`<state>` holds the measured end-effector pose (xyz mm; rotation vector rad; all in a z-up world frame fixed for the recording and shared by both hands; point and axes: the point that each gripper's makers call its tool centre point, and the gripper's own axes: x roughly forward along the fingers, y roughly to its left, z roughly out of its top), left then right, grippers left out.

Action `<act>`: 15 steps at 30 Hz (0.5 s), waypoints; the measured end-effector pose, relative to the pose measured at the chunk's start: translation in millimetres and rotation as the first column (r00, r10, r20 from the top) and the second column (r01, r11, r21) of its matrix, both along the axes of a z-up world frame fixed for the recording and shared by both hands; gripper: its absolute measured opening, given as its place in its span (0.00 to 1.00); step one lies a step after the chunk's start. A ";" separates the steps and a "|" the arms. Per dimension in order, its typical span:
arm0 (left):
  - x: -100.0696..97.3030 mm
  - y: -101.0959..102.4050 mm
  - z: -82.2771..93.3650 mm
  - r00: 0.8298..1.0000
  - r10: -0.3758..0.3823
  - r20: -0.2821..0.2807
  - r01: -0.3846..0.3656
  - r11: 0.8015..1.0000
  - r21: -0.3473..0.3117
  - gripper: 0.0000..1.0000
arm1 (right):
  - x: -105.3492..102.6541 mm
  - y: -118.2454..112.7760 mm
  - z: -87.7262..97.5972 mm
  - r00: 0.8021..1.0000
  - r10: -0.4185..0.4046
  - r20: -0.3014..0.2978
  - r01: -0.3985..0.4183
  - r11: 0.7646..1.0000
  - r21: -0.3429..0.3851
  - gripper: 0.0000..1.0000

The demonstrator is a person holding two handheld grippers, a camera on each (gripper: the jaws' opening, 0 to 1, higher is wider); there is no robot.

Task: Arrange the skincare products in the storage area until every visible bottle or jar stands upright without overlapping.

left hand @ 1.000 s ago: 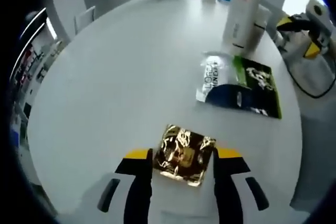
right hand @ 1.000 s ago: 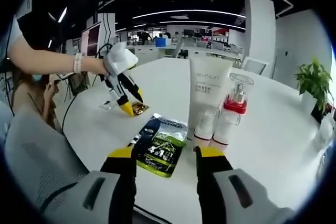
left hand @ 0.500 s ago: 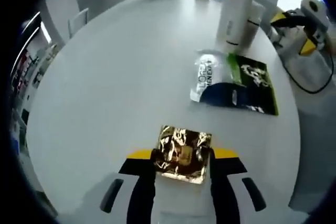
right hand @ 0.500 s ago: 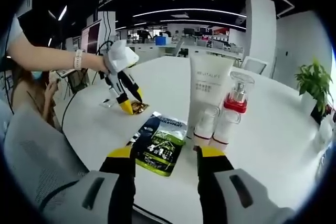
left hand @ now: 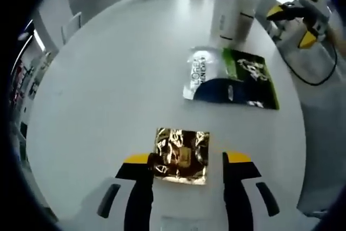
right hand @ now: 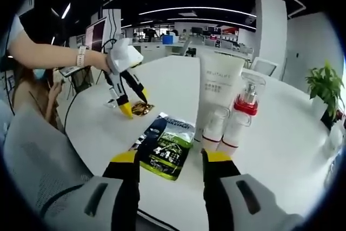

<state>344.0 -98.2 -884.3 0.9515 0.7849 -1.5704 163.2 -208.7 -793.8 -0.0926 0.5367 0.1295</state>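
Left gripper (left hand: pixel 185 160): jaws spread, with the gold foil sachet (left hand: pixel 180 155) lying flat on the white table (left hand: pixel 108 90) between them, its edge close against one jaw and a clear gap to the other. Right gripper (right hand: pixel 167 158): jaws spread and holding nothing, poised above the near end of the green-and-blue sachet (right hand: pixel 165 145), which lies flat on the table. Just beyond that sachet the white tube (right hand: pixel 217 91) stands upright, with two small clear-capped bottles (right hand: pixel 223 128) at its foot and the red-collared pump bottle (right hand: pixel 246 97) close beside it, and a potted plant (right hand: pixel 323 87) stands well apart near the far edge.
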 end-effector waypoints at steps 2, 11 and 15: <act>0.4 -0.2 0.0 1.000 -0.001 0.001 0.001 1.000 0.002 0.48 | 0.0 -0.3 0.4 1.000 -0.002 0.002 0.002 1.000 0.001 0.48; 6.3 -2.9 0.8 0.998 0.063 0.004 -0.063 0.998 0.010 0.37 | 0.4 -0.5 1.7 1.000 -0.005 0.010 0.005 1.000 0.007 0.48; 2.9 -1.4 0.5 0.998 0.067 0.003 -0.067 0.997 0.029 0.37 | -0.2 -0.9 2.1 1.000 -0.013 0.013 0.013 1.000 0.012 0.48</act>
